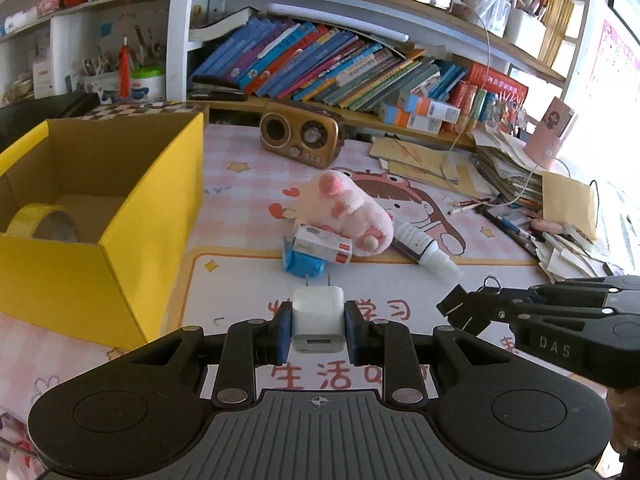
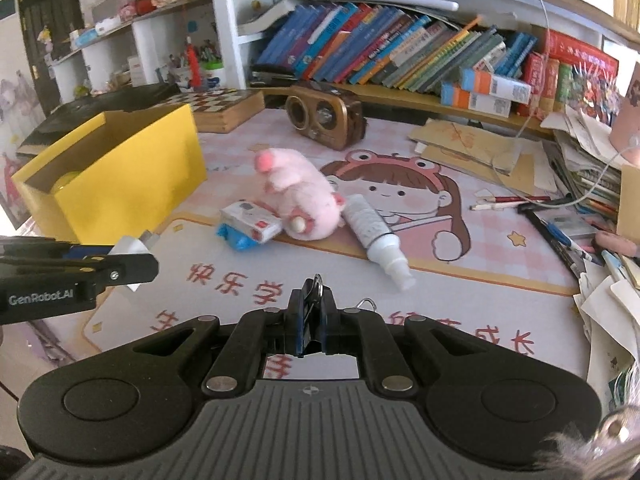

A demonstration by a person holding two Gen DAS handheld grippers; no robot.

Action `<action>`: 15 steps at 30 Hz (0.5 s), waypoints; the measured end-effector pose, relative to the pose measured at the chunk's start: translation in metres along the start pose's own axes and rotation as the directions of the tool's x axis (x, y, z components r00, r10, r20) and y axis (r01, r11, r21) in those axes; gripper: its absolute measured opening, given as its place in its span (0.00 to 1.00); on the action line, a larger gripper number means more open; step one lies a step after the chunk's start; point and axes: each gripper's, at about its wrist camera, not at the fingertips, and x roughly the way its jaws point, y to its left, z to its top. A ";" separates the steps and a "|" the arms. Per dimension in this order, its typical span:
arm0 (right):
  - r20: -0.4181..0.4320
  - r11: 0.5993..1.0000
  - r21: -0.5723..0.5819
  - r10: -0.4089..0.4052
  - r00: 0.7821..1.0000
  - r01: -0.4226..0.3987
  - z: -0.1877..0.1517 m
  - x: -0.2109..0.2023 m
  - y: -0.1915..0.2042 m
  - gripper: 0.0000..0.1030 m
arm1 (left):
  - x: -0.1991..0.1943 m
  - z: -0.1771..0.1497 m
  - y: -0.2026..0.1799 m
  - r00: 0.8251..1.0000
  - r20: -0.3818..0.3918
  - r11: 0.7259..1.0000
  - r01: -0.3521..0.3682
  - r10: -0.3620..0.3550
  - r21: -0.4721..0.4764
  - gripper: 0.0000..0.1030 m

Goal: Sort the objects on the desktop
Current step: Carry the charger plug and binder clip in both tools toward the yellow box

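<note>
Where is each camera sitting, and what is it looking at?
Left wrist view: sits on the left tongs, looking forward and down over the desk; those tongs hold a white charger, with the right tongs entering at the right edge.
Right wrist view: sits on the right tongs, facing the same way; they pinch a black binder clip, with the left tongs at the left edge.
Both share: the yellow box, pink plush toy and brown radio.

A white USB wall charger (image 1: 318,316), prongs pointing away, sits clamped above the desk mat; a black binder clip (image 2: 310,312) likewise; pink plush pig (image 1: 348,212), small box (image 1: 322,244), spray bottle (image 1: 424,246) lie clustered mid-mat; the yellow box (image 1: 120,200) holds yellow tape (image 1: 44,222).
</note>
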 end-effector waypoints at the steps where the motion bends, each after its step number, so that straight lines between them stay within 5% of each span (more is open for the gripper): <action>1: 0.001 1.000 -0.007 0.002 1.000 -0.002 -0.001 -0.002 0.005 0.07 | -0.003 -0.002 0.002 1.000 0.002 1.000 0.005 -0.005 0.000 0.24; 15: -0.017 1.000 -0.014 -0.022 1.000 0.022 -0.019 -0.021 0.066 0.07 | -0.044 -0.027 0.039 0.999 0.013 0.999 0.050 -0.050 0.010 0.24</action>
